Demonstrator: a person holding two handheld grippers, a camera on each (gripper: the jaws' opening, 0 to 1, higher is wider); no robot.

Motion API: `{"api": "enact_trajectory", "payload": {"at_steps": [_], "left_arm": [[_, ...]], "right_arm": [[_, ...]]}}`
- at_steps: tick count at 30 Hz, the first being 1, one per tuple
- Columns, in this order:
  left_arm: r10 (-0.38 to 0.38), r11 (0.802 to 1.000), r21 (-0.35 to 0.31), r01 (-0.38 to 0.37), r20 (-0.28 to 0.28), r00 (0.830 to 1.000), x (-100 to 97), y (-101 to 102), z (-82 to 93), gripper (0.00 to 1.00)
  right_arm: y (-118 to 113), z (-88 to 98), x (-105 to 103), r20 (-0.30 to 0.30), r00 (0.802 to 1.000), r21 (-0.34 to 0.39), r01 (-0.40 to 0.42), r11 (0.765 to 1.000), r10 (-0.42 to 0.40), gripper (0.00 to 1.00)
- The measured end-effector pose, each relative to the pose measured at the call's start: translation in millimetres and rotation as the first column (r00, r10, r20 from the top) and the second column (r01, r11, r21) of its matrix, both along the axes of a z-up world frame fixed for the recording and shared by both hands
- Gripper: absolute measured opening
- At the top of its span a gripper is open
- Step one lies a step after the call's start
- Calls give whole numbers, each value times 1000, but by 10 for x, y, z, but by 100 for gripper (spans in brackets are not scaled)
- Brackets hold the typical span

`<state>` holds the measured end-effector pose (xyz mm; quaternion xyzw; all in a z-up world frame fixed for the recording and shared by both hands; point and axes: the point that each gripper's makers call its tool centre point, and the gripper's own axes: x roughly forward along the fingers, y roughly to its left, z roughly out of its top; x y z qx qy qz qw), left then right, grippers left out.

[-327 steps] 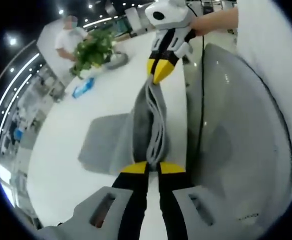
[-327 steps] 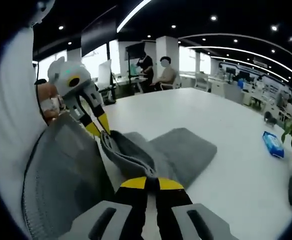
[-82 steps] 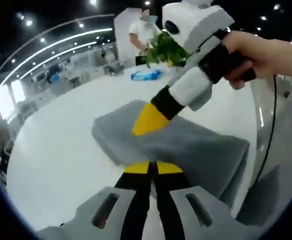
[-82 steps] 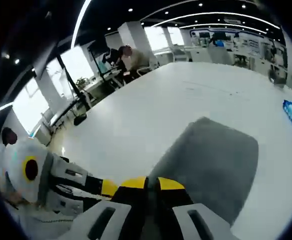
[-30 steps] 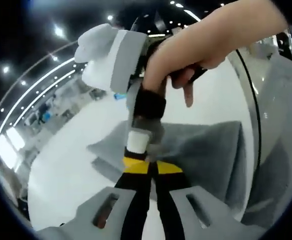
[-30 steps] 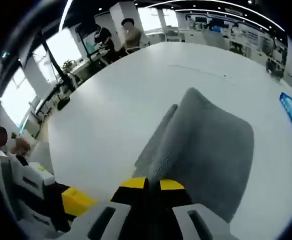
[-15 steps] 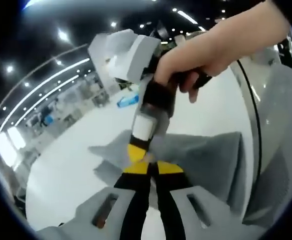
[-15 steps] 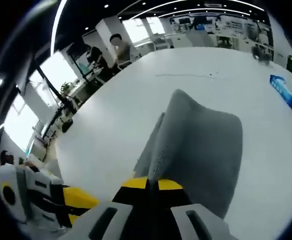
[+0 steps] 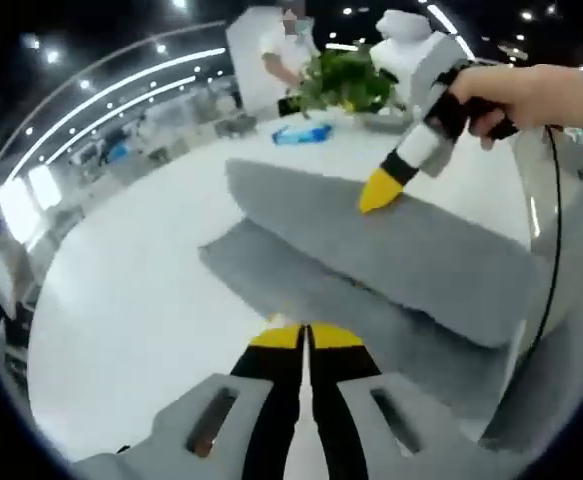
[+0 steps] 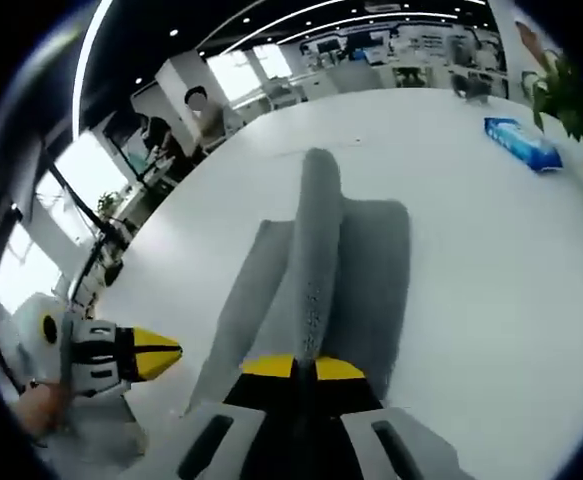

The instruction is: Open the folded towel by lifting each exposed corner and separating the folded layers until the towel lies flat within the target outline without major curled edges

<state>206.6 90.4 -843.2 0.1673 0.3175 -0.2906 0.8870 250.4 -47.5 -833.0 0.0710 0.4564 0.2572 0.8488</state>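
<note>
A grey towel (image 9: 411,250) lies on the white table (image 9: 131,300), partly unfolded. Its upper layer is raised off the lower layer (image 9: 291,280) like a flap. My right gripper (image 9: 373,200), held by a hand, is shut on that raised layer. In the right gripper view its jaws (image 10: 304,368) pinch the towel (image 10: 316,260), which runs away from them as a ridge. My left gripper (image 9: 306,337) is shut at the towel's near edge. Seen from the right gripper view, the left gripper (image 10: 166,352) sits just left of the towel, apart from it.
A blue packet (image 9: 306,133) and a potted plant (image 9: 336,80) stand at the table's far side, beyond the towel. The person's grey clothing (image 9: 561,330) is close on the right. People sit at desks in the background (image 10: 206,110).
The right gripper has drawn away from the left one, pulling the upper layer up and open. The left gripper, earlier at the towel beside the right tip, now sits back at its edge.
</note>
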Motion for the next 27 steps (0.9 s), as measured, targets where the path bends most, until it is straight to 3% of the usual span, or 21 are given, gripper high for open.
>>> {"api": "enact_trajectory", "payload": {"at_steps": [4,7,11,14,15,16,18,19,21,23,27], "left_arm": [[65,994,-85,-70,-60,996,-5,11,-31,3],[56,997,-48,-59,-50,997,4,40,-69,3],[69,995,-68,-73,-60,996,11,26,-78,4],[75,994,-71,-78,-50,996,33,32,-62,4],[79,994,-73,-83,-48,996,48,42,-65,4],[82,993,-76,-85,-49,995,51,44,-65,4],[95,991,-86,-100,-54,994,72,52,-69,4],[99,990,-97,-105,-59,993,81,49,-71,4],[106,988,-106,-112,-61,993,87,44,-69,4],[107,988,-104,-113,-59,993,93,48,-68,4],[124,987,-95,-130,-59,990,100,113,-67,4]], "right_arm": [[-152,-96,-35,16,1000,-49,12,999,-11,1],[-208,-129,-53,42,999,-86,4,996,-1,2],[-286,-106,-2,128,991,-178,-8,984,31,8],[-365,62,114,271,959,-305,4,952,83,10],[-356,161,156,327,939,-342,8,940,111,11],[-348,194,168,342,932,-350,11,937,117,11],[-34,400,192,429,875,-327,-79,942,223,11],[109,434,164,434,865,-304,-123,945,253,11],[532,382,-23,350,878,-195,-273,942,327,10],[833,299,-122,292,883,-129,-345,930,368,6],[1129,-9,-208,196,859,-188,-440,878,473,3]]}}
